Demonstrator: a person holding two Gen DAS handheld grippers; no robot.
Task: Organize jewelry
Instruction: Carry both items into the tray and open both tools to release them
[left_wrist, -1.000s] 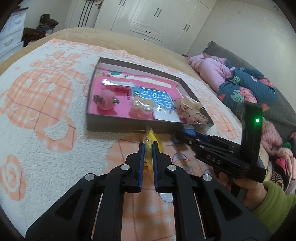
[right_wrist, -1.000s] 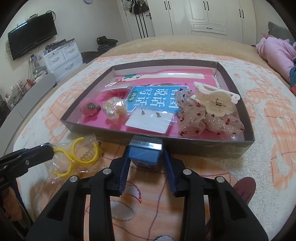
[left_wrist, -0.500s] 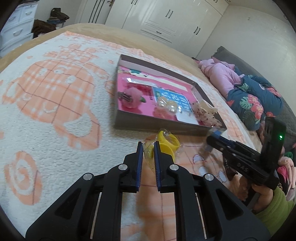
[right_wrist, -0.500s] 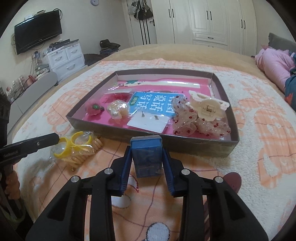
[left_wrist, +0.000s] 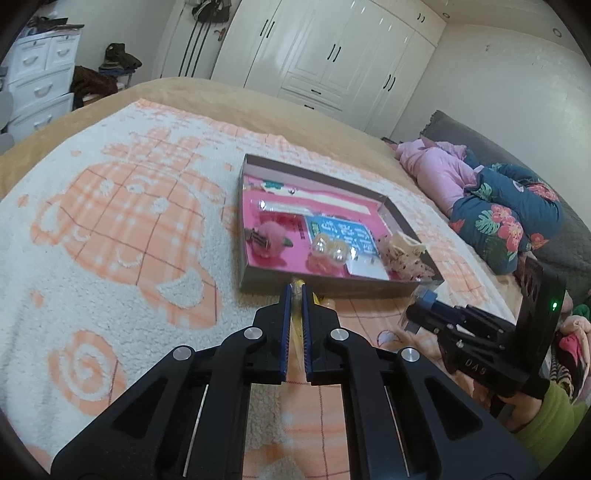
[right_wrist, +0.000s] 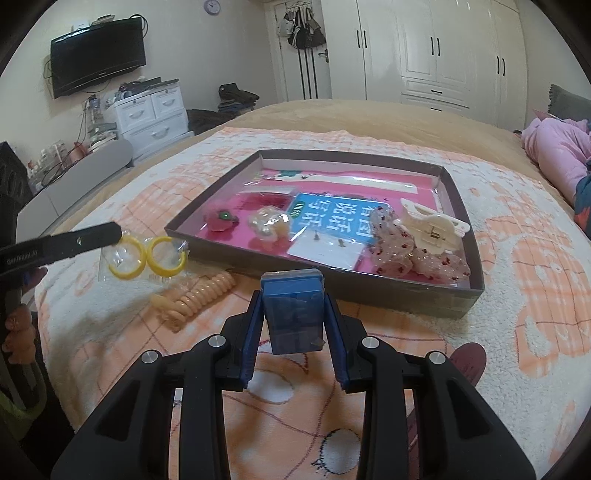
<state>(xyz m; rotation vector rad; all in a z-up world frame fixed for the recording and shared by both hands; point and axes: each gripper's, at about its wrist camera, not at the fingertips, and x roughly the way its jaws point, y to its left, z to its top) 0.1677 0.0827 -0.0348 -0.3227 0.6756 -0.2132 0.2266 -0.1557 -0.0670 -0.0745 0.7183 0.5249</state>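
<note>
Where our left gripper (left_wrist: 294, 295) reaches toward the tray (left_wrist: 332, 286), we see its jaws clenched on the clear packet of yellow hoops (left_wrist: 295, 291), the tips just short of the tray's near wall. Left of the tray the blanket (left_wrist: 110, 221) lies wide and bare. To the right, our right gripper (left_wrist: 421, 310) holds the blue box (left_wrist: 424, 297) close to the tray's near right corner.

From the right wrist, we see the right gripper (right_wrist: 293, 295) grasping the blue box (right_wrist: 291, 310) by its sides, just before the tray's (right_wrist: 406, 302) near wall. The yellow hoops (right_wrist: 147, 254) hang in their packet from the left gripper (right_wrist: 110, 232), above a coiled peach hair tie (right_wrist: 192, 299) on the blanket (right_wrist: 517, 332). Inside the tray, a cream claw clip (right_wrist: 432, 225) and spotted scrunchies (right_wrist: 413, 254) crowd the right side; the far strip looks freer.
</note>
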